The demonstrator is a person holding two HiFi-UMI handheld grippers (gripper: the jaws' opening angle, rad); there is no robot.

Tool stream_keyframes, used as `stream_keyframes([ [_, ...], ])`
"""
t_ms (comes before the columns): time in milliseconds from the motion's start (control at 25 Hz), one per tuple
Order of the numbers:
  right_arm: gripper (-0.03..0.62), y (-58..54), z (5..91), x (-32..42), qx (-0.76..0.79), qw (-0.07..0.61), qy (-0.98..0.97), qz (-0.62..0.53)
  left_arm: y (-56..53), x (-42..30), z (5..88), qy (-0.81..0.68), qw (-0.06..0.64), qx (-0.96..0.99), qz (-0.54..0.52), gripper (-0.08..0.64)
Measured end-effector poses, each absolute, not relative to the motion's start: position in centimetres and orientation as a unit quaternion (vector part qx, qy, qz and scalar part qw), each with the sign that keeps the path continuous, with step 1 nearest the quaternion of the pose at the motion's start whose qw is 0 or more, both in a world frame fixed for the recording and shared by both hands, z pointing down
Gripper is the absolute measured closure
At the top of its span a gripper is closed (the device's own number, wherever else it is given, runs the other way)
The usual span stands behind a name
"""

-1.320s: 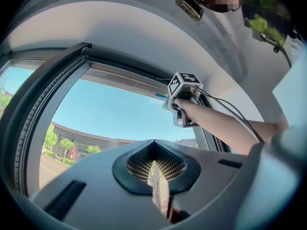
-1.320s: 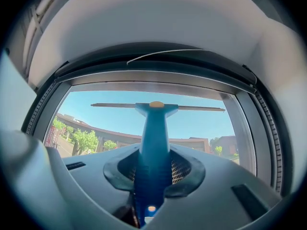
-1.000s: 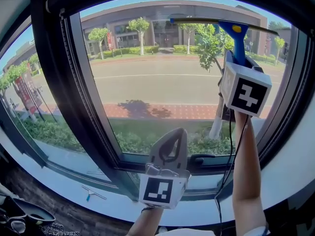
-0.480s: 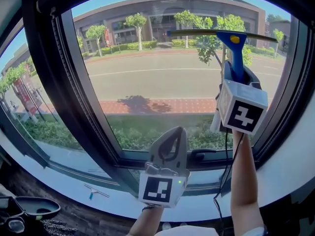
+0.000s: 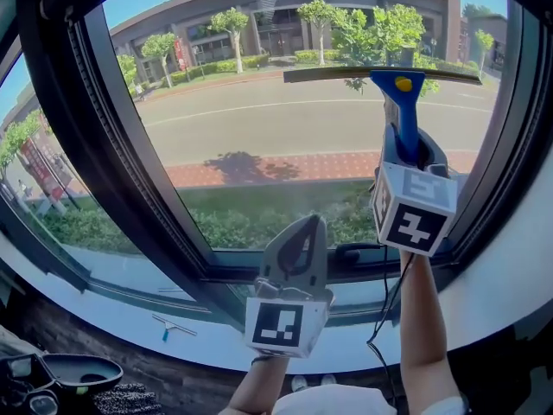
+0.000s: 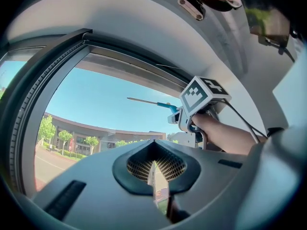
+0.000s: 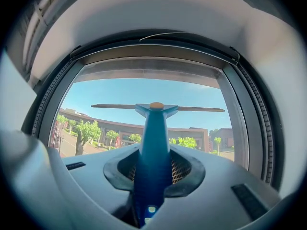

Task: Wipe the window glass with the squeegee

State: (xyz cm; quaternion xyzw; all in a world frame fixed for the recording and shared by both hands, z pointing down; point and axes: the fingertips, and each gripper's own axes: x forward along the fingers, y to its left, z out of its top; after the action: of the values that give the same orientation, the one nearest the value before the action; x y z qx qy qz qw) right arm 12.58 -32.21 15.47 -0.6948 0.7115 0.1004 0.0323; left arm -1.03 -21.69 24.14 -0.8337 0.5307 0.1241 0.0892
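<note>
Right tool (image 5: 404, 156) clamps the blue squeegee (image 5: 396, 93) handle, its blade lying across the window glass (image 5: 251, 137) at upper right. Left tool (image 5: 301, 232), lower centre, is pinched together and empty.

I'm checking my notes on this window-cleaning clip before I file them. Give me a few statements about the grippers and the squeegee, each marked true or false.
1. The right gripper is shut on the squeegee. True.
2. The squeegee's blade stands vertical. False: it lies level, across the upper part of the window glass.
3. The left gripper holds a cloth. False: its jaws are together with nothing between them.
4. In the head view the left gripper sits lower than the right gripper. True.
</note>
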Motion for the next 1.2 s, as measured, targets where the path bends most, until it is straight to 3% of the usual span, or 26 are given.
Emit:
stream_keyframes([
  [1200,0.482,-30.5,34.6,11.6,-0.695,-0.079,0.715,-0.006,-23.3,-0.2,34.8,0.515,0.005,-0.857,0.025,0.566],
])
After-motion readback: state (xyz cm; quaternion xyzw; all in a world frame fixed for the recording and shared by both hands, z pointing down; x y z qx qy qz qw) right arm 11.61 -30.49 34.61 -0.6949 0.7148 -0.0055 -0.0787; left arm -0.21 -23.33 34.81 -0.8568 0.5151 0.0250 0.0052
